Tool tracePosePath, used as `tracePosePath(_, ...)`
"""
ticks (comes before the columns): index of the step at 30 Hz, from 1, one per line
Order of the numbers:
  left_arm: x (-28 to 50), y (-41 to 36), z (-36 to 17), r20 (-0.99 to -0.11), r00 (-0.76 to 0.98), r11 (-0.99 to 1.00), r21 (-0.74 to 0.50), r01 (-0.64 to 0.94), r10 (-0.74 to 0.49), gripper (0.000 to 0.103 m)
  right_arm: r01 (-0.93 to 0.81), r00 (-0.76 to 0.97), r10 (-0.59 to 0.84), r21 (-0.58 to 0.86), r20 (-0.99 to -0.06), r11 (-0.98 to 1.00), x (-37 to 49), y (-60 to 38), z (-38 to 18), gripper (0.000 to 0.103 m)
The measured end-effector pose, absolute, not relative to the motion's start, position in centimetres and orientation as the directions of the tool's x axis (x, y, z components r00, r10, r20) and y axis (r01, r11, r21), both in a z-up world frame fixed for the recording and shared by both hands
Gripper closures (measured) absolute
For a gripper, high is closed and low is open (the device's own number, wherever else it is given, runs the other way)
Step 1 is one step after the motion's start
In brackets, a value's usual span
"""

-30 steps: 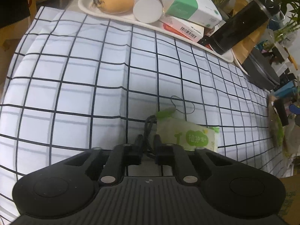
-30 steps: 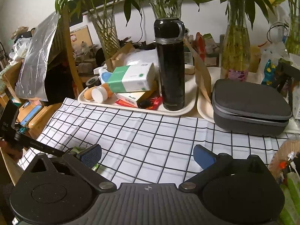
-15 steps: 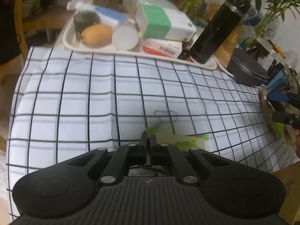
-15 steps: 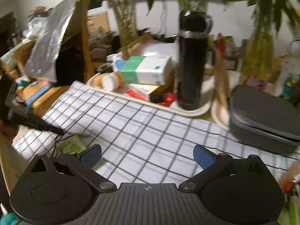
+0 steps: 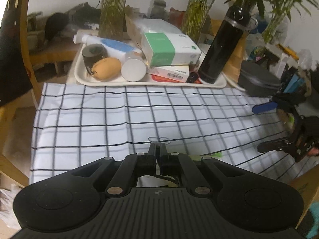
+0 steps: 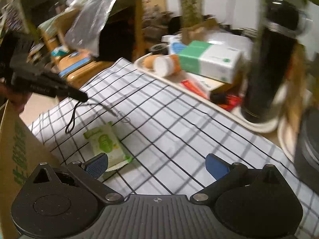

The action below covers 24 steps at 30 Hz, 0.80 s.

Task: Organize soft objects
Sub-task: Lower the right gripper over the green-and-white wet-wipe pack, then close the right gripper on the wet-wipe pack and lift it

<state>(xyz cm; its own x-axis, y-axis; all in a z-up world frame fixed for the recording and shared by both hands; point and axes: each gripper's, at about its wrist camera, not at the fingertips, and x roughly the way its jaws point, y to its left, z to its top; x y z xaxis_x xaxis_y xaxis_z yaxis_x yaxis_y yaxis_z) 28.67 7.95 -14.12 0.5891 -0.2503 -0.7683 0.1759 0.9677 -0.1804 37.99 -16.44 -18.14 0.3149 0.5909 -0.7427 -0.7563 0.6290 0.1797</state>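
Observation:
A soft green-and-cream wipes packet point(image 6: 106, 145) lies on the checked cloth point(image 6: 179, 131) near its front edge. In the right wrist view my left gripper point(image 6: 82, 97) is raised above the cloth, shut on a thin black cord loop point(image 6: 72, 117) that hangs from its tip beside the packet. In the left wrist view the left gripper point(image 5: 158, 149) has its fingers together, and only a green sliver of the packet point(image 5: 214, 155) shows behind it. My right gripper point(image 6: 157, 162) is open and empty over the cloth, just right of the packet; it also shows in the left wrist view point(image 5: 265, 123).
A white tray point(image 5: 151, 82) at the cloth's far edge holds a green-and-white box point(image 5: 169, 48), a black flask point(image 5: 221, 45), tubes and jars. A grey case point(image 5: 257, 79) sits at right. A cardboard box point(image 6: 18, 159) stands at the cloth's front-left edge. Plant vases stand behind.
My left gripper shut on the black cord and lifted up and back from the packet. My right gripper swung left and down toward the packet, staying open.

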Motion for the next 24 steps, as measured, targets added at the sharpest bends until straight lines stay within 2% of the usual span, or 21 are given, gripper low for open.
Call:
tracePosePath(6, 29.0, 8.4, -15.5, -0.823, 0.531, 0.976, -0.127, 0.174, -0.202, 0.100, -0.839, 0.215, 0.613, 0.177, -0.760, 0.514, 39.0, -13.4, -19.6, 0.000)
tracePosePath(10, 29.3, 8.5, -16.7, -0.863, 0.488, 0.985, -0.055, 0.162, -0.129, 0.098, -0.884, 0.147, 0.622, 0.180, -0.769, 0.431, 39.3, -11.4, -20.8, 0.001)
tracePosePath(12, 29.6, 8.5, -17.2, -0.876, 0.478, 0.989, 0.001, 0.146, -0.070, 0.089, -0.901, 0.124, 0.628, 0.179, -0.768, 0.396, 39.4, -10.4, -21.3, 0.001)
tracePosePath(15, 29.8, 8.8, -17.6, -0.881, 0.465, 0.990, -0.023, 0.142, -0.087, 0.076, -0.917, 0.101, 0.636, 0.177, -0.765, 0.358, 39.4, -9.4, -22.0, 0.008)
tracePosePath(22, 30.5, 7.8, -18.9, -0.904, 0.418, 0.985, -0.023, 0.168, -0.092, 0.074, -0.943, 0.088, 0.638, 0.141, -0.765, 0.300, 38.3, -7.5, -23.2, 0.010)
tracePosePath(24, 30.4, 7.6, -19.1, -0.901, 0.427, 0.985, -0.008, 0.171, -0.081, 0.074, -0.950, 0.099, 0.631, 0.116, -0.769, 0.290, 37.8, -6.9, -23.6, 0.014)
